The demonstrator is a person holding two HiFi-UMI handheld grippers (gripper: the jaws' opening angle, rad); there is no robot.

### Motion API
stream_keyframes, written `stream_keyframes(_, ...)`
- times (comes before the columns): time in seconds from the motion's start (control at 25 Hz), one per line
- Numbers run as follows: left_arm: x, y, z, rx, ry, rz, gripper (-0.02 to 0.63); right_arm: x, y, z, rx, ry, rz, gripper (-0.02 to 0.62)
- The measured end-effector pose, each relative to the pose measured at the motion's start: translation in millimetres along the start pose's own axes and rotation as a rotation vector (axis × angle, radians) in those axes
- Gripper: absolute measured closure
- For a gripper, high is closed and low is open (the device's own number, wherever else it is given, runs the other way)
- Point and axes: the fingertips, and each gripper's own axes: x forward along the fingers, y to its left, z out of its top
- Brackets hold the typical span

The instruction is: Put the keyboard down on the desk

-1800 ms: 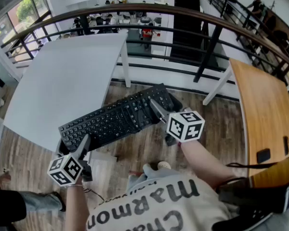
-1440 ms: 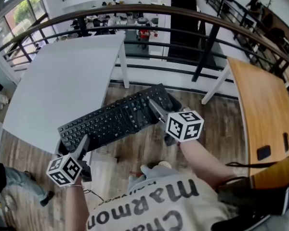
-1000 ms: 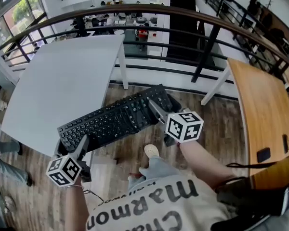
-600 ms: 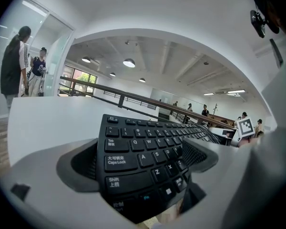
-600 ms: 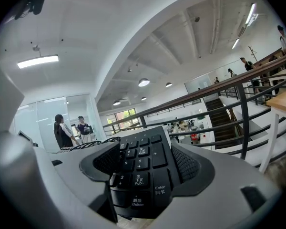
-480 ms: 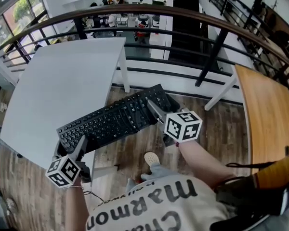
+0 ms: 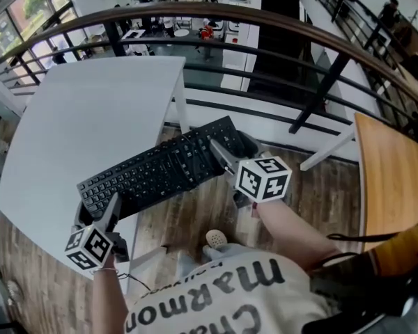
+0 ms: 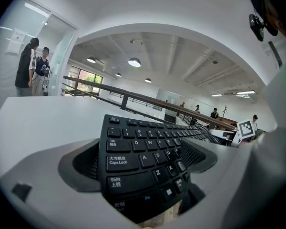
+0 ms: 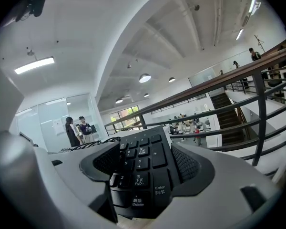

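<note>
I hold a black keyboard in the air between both grippers, tilted, over the near edge of the white desk. My left gripper is shut on its left end, which hangs above the desk's corner. My right gripper is shut on the number-pad end, out over the wooden floor. In the left gripper view the keyboard fills the gap of the left gripper, with the white desk beyond it. In the right gripper view the number pad sits inside the right gripper.
A dark railing curves behind the desk, with a lower floor beyond it. A wooden table stands at the right. The desk's white leg is by the keyboard's far side. Two people stand far left.
The desk has come nearer and the keyboard's left end now reaches further over its corner. Both grippers keep the same hold. A passer-by at the lower left has gone from view.
</note>
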Motion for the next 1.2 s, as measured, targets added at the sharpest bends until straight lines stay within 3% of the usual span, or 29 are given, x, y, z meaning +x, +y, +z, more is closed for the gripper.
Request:
stream_keyframes(0.6,-33,-6,-8,-0.065,-0.046,0.081,0.094,2,16,16,-0.047,0.03,0.093,0.267)
stream_keyframes(1.0,-7,-6,-8,-0.044,-0.054,0.074,0.094,18,-1,13,-0.018,0.011,0.097,0.267)
stream_keyframes(1.2,-5,-1,-7,-0.027,-0.063,0.033,0.094,7,2,10,-0.016,-0.021,0.066,0.267)
